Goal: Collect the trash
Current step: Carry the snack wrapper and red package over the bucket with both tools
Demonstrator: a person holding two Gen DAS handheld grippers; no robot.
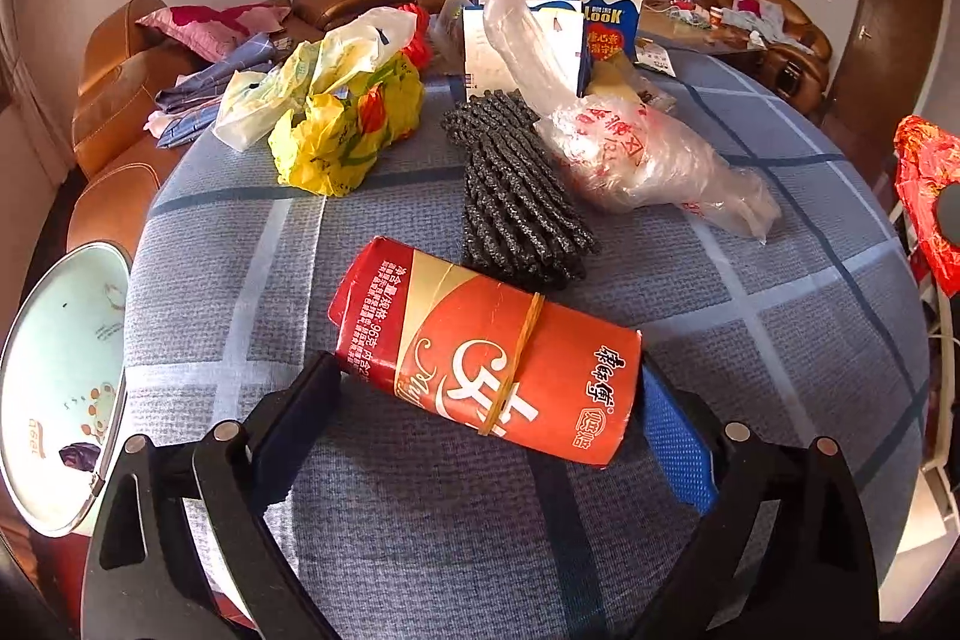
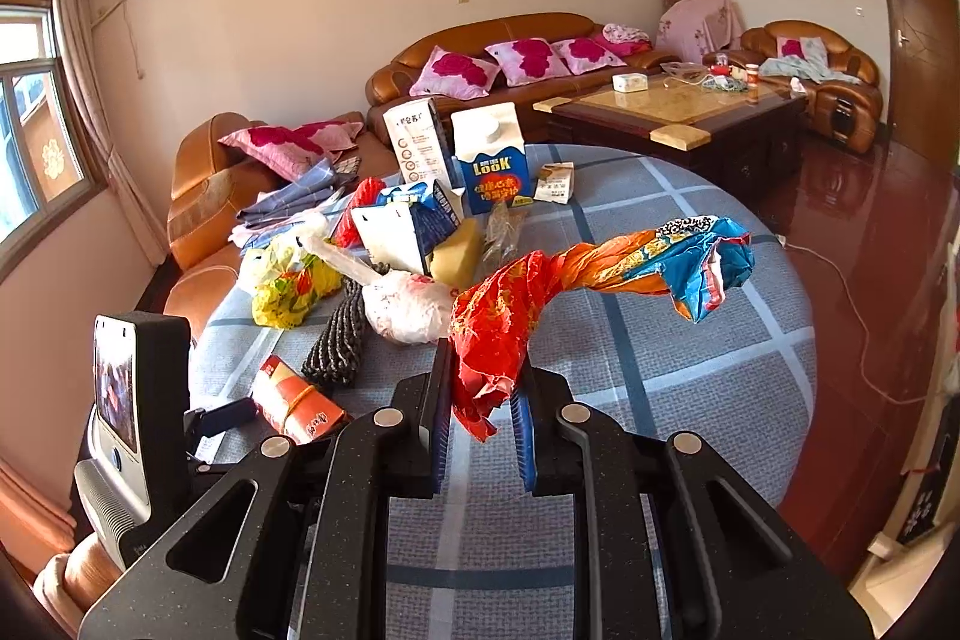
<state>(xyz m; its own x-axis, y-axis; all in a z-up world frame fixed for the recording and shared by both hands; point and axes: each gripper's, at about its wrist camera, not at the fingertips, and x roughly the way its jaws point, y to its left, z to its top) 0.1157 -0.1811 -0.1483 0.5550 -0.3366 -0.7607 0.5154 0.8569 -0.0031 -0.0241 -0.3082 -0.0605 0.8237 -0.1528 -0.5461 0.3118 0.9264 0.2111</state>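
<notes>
Round checked table (image 1: 780, 340) strewn with bags and cartons — dark foam netting (image 1: 516, 196) just behind a red wrapper roll (image 1: 486, 352), which lies between the spread-wide left gripper (image 1: 480, 400). Right gripper (image 2: 480, 400) clamps a crumpled red-orange bag (image 2: 498, 328) aloft.

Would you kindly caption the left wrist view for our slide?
Open left gripper straddles a rubber-banded red carton lying on the checked tablecloth.

Bare tablecloth (image 2: 690, 370) open on right half. Left half crowded: red carton (image 1: 486, 349), black foam netting (image 1: 516, 196), bags, milk cartons (image 2: 489, 160) probably blocking the far edge.
</notes>
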